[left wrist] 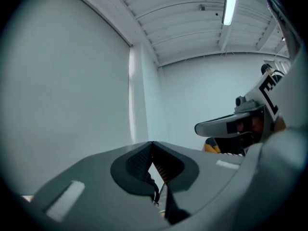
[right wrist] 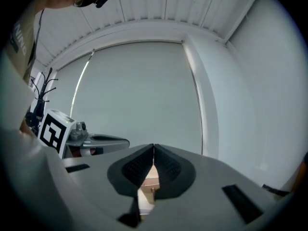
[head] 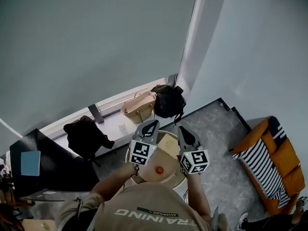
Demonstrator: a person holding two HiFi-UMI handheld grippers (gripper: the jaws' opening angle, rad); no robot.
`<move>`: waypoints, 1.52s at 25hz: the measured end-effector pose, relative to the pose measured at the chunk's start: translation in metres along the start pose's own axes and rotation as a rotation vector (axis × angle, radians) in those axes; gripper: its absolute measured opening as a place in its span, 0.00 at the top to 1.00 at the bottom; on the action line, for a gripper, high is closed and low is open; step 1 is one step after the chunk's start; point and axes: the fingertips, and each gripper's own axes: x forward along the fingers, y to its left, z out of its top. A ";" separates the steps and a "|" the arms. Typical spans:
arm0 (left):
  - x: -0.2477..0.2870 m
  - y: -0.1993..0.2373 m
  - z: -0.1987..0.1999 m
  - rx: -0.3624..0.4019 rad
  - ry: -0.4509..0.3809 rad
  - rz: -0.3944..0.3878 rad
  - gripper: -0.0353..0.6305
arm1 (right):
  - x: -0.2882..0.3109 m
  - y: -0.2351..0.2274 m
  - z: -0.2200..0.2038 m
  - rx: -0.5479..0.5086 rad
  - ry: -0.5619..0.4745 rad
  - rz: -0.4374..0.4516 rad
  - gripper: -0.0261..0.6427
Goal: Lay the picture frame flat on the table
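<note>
In the head view a pale wooden picture frame [head: 168, 146] sits on a small round table [head: 150, 177]; whether it lies flat or leans I cannot tell. Both grippers are raised above the table, one on each side of the frame, and point away from me. My left gripper [head: 150, 125] [left wrist: 152, 142] is shut, its pads meeting at the tip with nothing between them. My right gripper [head: 185, 131] [right wrist: 153, 146] is also shut and empty. Each gripper view looks level at the grey blind and wall and shows the other gripper at its side.
A small red object [head: 159, 170] lies on the round table. A tan handbag [head: 138, 107] and a black bag [head: 168, 101] sit on the window ledge. Another black bag [head: 86, 136] is at left, beside a dark desk [head: 53, 165]. An orange striped sofa [head: 269, 162] stands at right.
</note>
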 end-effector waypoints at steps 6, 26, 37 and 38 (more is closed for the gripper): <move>0.009 0.016 0.038 -0.018 -0.059 0.040 0.94 | 0.005 -0.005 0.020 -0.033 -0.008 -0.006 0.95; -0.010 0.019 0.025 -0.061 -0.013 0.031 0.94 | 0.004 0.011 0.014 -0.059 0.021 0.029 0.95; -0.011 0.004 0.024 -0.097 -0.016 -0.006 0.94 | 0.003 0.012 -0.003 -0.074 0.066 0.046 0.95; -0.009 0.002 0.024 -0.095 -0.017 -0.011 0.94 | 0.004 0.011 -0.006 -0.078 0.070 0.049 0.95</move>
